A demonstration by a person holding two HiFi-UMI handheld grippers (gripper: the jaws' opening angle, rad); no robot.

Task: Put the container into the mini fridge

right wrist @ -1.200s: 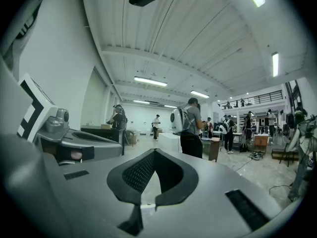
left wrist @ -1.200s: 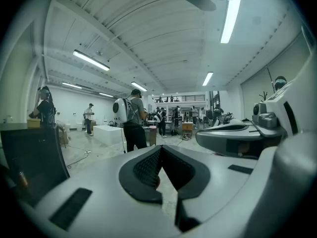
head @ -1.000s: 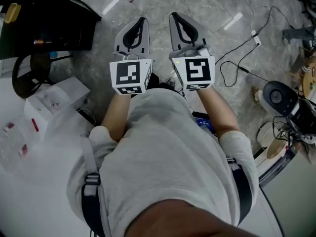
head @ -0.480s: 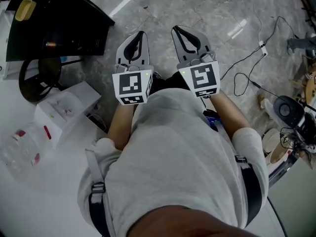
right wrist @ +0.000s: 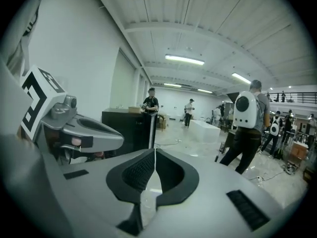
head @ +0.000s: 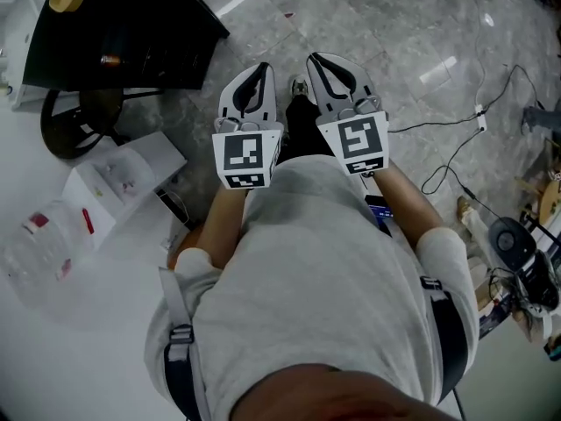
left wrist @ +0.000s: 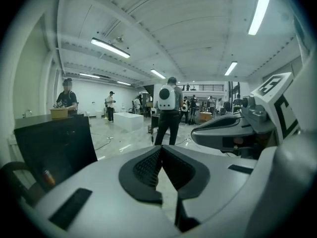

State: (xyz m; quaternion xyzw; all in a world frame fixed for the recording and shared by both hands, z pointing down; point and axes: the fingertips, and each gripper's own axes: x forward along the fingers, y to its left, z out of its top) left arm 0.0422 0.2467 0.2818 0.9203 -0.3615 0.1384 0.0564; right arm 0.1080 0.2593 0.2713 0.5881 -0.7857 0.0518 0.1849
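Jaws on the left gripper [head: 252, 70] and right gripper [head: 321, 61] are shut, holding nothing. No container is picked up yet, so the whole job looks still to do.

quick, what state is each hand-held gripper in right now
left hand-held gripper: closed, holding nothing
right hand-held gripper: closed, holding nothing

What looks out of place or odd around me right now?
Nothing is spilled or damaged. The left tongs and right tongs are both shut and empty, side by side. Only a loose cable trails across the floor on your right.
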